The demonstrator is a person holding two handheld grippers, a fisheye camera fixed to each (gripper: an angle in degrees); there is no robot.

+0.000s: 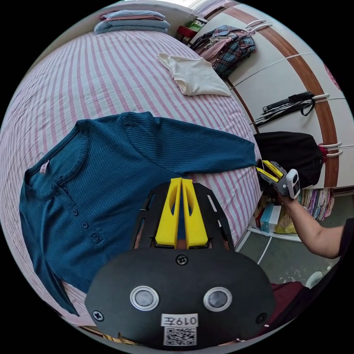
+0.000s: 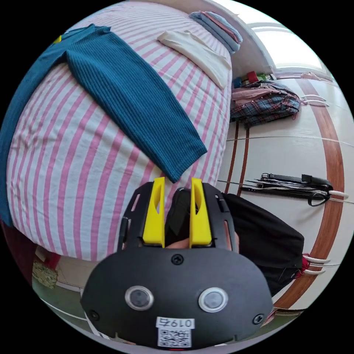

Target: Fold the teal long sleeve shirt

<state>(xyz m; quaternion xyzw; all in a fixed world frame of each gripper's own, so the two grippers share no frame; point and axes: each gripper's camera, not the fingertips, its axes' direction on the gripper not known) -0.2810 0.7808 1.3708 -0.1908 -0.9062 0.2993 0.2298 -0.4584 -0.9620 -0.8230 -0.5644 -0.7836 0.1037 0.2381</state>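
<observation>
Teal shirt [image 1: 110,177] lies flat mid-frame on striped bed [image 1: 110,73], fold unstarted; left gripper [image 1: 181,184] looks nearly closed over it, grip on cloth unclear, right gripper [image 2: 177,184] open just below sleeve cuff [image 2: 184,158], next: pinch cuff.

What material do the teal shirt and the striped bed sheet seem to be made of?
Teal shirt: likely a soft ribbed knit, perhaps cotton; fine raised ribs run along the sleeve, matte surface. Bed sheet: seems a thin woven cotton, matte, with small wrinkles across its pink and white stripes.
</observation>
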